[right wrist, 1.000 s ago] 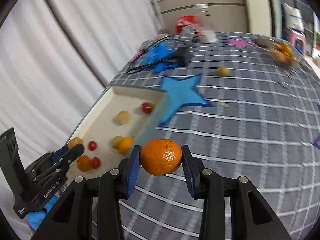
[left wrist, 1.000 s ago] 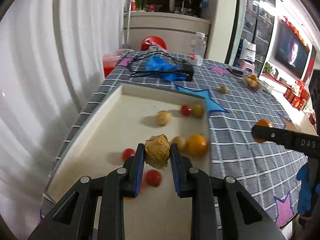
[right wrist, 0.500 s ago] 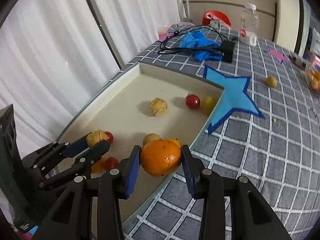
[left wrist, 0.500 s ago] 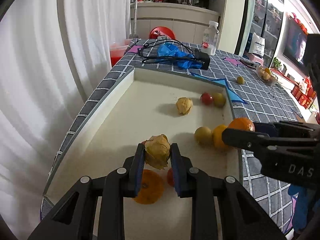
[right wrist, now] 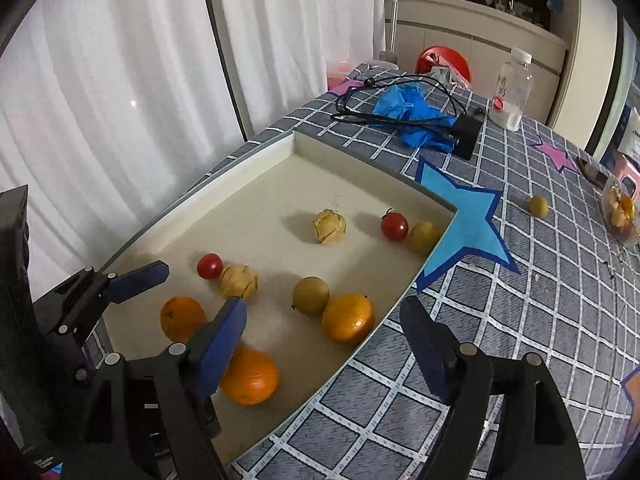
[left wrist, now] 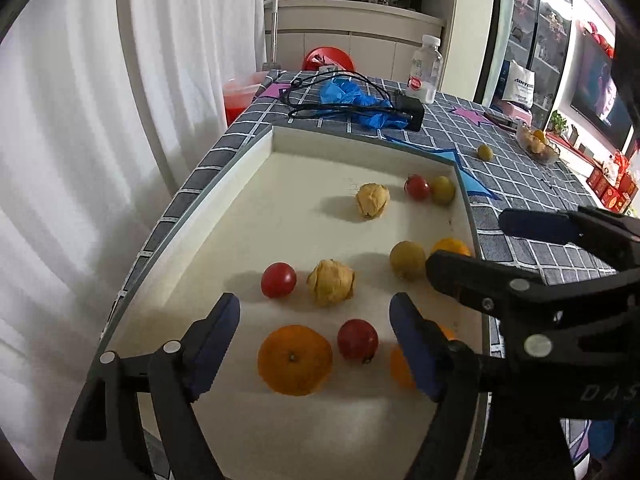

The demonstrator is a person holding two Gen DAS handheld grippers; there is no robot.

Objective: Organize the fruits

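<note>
A cream tray holds several fruits. My left gripper has its jaws opening, and nothing is pressed between them. A husked physalis lies loose on the tray just ahead of it, beside a cherry tomato. My right gripper hangs over the tray's near right rim, jaws opening and holding nothing. An orange rests on the tray floor, partly behind its left finger. Two other oranges and a yellow fruit lie nearby.
A second physalis, a tomato and a yellow fruit sit near the tray's far corner. On the checked cloth lie blue gloves, a black cable with charger, a bottle, a loose yellow fruit and a glass bowl.
The left jaws spread and let go of the physalis, which now lies on the tray. The right gripper came over the tray and released its orange, which now rests inside.
</note>
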